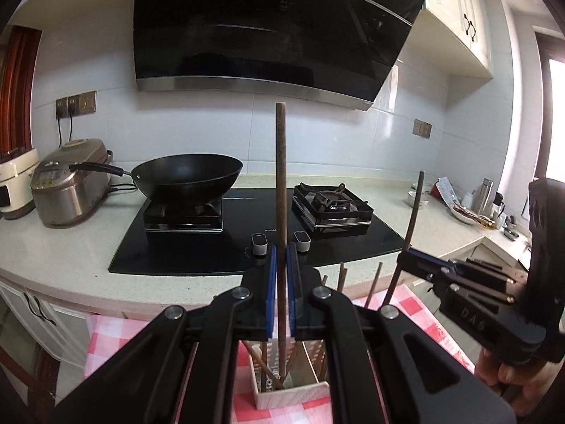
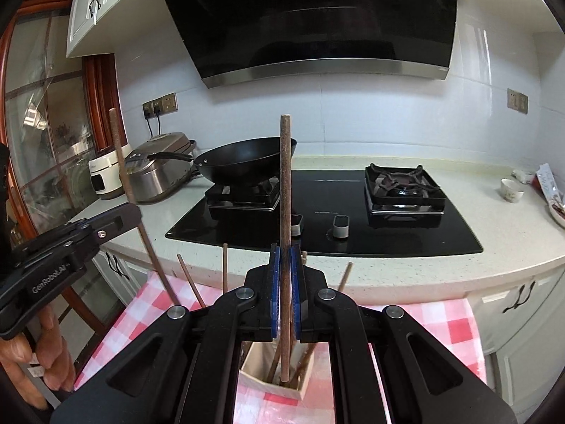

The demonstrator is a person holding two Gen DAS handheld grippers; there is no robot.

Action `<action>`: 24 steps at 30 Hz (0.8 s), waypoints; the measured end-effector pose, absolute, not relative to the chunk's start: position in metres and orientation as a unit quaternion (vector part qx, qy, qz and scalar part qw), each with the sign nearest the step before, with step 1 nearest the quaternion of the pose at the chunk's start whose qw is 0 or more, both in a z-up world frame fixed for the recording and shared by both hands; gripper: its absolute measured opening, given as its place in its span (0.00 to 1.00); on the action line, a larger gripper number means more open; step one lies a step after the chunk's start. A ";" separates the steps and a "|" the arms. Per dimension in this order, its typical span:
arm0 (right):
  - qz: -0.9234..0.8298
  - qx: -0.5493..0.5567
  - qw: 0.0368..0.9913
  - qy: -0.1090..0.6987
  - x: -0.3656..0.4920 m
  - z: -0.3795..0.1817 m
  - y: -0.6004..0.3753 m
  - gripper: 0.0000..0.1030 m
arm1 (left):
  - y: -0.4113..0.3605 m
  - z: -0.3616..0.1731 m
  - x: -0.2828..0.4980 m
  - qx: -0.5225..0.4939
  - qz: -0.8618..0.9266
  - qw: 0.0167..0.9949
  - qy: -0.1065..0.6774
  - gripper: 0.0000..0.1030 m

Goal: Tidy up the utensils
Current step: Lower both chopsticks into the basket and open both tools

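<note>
Checked cloth (image 2: pixel 441 321); each claw (image 1: pixel 281 275) pinches a round wooden chopstick (image 1: pixel 281 183).

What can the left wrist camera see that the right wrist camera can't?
Only the left wrist view shows the silver bottle on the far counter, and the right hand-held gripper from the side, shut on its chopstick.

Only the right wrist view shows the glass door, and the left hand-held gripper from the side, shut on its chopstick.

Both show the wok, the rice cooker, the checked cloth, and the white holder with chopsticks standing in it.
</note>
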State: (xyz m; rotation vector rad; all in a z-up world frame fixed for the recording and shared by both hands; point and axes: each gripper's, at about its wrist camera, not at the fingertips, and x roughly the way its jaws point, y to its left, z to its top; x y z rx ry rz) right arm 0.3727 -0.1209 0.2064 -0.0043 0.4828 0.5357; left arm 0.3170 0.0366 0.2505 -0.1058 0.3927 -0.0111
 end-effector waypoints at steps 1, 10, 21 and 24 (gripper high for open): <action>0.264 -0.003 0.934 0.241 0.376 0.201 -0.117 0.07 | 0.038 0.245 0.322 -0.056 -0.005 0.979 0.199 0.05; 0.267 0.005 0.924 0.274 0.393 0.151 -0.106 0.07 | 0.040 0.183 0.344 -0.063 0.001 0.969 0.240 0.05; 0.263 -0.008 0.925 0.274 0.389 0.103 -0.101 0.07 | 0.041 0.124 0.355 -0.058 -0.005 0.957 0.284 0.06; 0.261 -0.012 0.927 0.269 0.389 0.094 -0.101 0.09 | 0.043 0.111 0.358 -0.056 -0.005 0.953 0.298 0.08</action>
